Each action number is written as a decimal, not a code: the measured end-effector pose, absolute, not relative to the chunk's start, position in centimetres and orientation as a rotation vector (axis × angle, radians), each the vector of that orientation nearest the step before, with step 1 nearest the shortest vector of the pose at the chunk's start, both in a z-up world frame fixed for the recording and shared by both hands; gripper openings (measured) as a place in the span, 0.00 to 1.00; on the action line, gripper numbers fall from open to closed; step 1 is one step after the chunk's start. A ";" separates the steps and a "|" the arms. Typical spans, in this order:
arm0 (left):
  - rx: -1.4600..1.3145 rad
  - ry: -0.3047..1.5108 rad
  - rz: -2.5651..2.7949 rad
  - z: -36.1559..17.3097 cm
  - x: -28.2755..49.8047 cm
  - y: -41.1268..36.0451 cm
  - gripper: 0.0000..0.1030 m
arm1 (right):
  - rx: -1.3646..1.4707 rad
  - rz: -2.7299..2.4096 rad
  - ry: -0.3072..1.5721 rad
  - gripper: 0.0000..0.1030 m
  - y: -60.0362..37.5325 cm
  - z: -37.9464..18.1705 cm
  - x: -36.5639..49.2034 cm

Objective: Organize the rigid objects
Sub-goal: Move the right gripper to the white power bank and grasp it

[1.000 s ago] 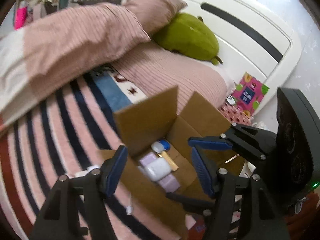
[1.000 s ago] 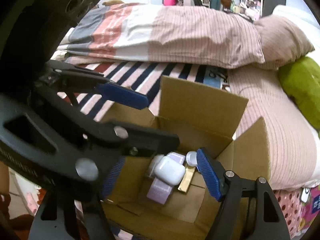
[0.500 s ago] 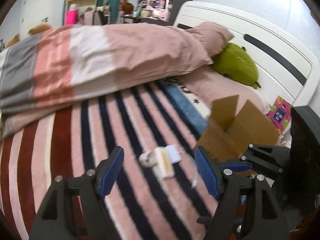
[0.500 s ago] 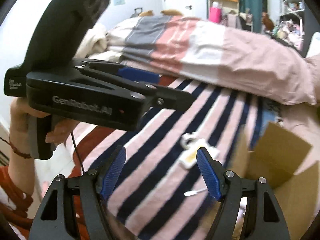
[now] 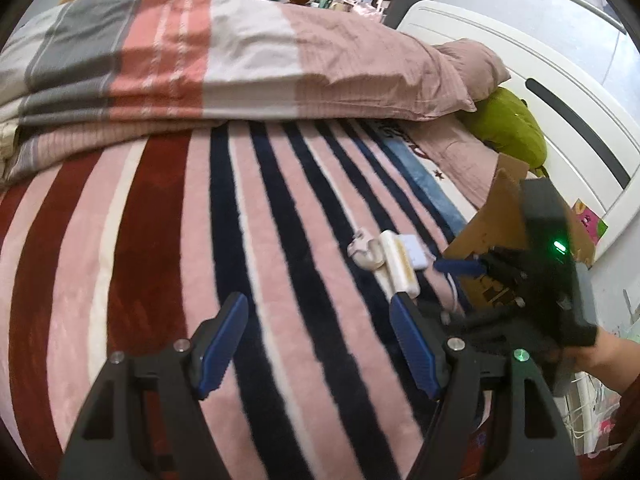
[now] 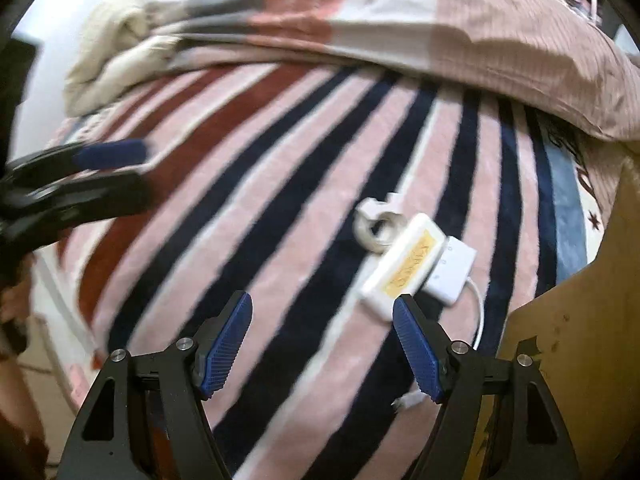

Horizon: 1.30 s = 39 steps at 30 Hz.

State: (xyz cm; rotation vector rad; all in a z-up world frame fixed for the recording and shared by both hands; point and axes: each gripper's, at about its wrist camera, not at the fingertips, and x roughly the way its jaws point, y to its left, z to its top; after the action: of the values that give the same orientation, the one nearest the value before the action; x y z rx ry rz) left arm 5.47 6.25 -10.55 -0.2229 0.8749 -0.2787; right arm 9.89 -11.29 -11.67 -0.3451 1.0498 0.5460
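Left wrist view: left claw [image 5: 318, 332] is spread apart and empty above the striped blanket [image 5: 160, 240]. The white case [image 5: 398, 266], ring [image 5: 362, 248] and adapter [image 5: 416, 249] lie bunched just beside the cardboard box [image 5: 492, 220], a short carry away. Right claw [image 5: 460, 267] hovers there; its spread cannot be told.

Right wrist view: right claw [image 6: 322, 338] is apart, empty; case [image 6: 404, 266] lies just ahead of its right finger. Box wall [image 6: 580, 320] limits rightward travel; blanket leftward is open.
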 end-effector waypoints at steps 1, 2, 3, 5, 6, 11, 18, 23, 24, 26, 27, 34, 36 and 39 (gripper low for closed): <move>-0.229 0.876 -0.276 -10.8 5.3 6.5 0.69 | -0.354 0.503 1.046 0.68 -11.3 -12.2 10.6; -0.235 0.877 -0.274 -10.9 5.3 6.8 0.69 | -0.347 0.479 1.050 0.68 -11.4 -12.6 11.3; -0.241 0.878 -0.272 -11.0 5.2 7.0 0.69 | -0.319 0.473 1.068 0.68 -11.8 -13.2 12.0; -0.250 0.881 -0.265 -11.3 5.1 7.4 0.69 | -0.261 0.481 1.106 0.63 -12.3 -14.0 13.1; -0.253 0.882 -0.262 -11.4 5.0 7.5 0.69 | -0.237 0.479 1.124 0.54 -12.5 -14.5 13.6; -0.257 0.883 -0.264 -11.4 5.1 7.7 0.69 | -0.184 0.446 1.132 0.39 -13.5 -15.3 14.3; -0.237 0.876 -0.284 -10.8 5.0 6.7 0.69 | -0.267 0.661 1.150 0.33 -12.3 -14.4 10.0; -0.226 0.881 -0.282 -10.6 4.8 6.4 0.69 | -0.338 0.683 1.140 0.36 -11.1 -14.9 8.4; -0.222 0.884 -0.279 -10.6 4.8 6.4 0.69 | -0.326 0.683 1.146 0.42 -10.9 -15.2 8.6; -0.219 0.889 -0.275 -10.6 4.7 6.4 0.69 | -0.308 0.676 1.144 0.44 -10.7 -15.4 9.0; -0.221 0.891 -0.275 -10.6 4.7 6.4 0.69 | -0.313 0.670 1.139 0.44 -10.4 -15.5 9.2; -0.227 0.882 -0.322 -9.5 4.9 5.3 0.69 | -0.378 0.698 1.040 0.30 -9.1 -13.3 8.1; -0.228 0.871 -0.338 -8.6 5.1 4.8 0.68 | -0.375 0.737 0.992 0.30 -9.1 -11.1 7.2; -0.230 0.838 -0.385 -6.6 5.6 3.4 0.68 | -0.354 0.798 0.916 0.30 -9.0 -7.3 5.9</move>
State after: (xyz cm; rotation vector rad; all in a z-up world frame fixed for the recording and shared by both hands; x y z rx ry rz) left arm 5.64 3.44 -6.57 -0.2300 0.8384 -0.3853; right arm 5.94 -9.03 -7.29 -0.3543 0.9163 0.7979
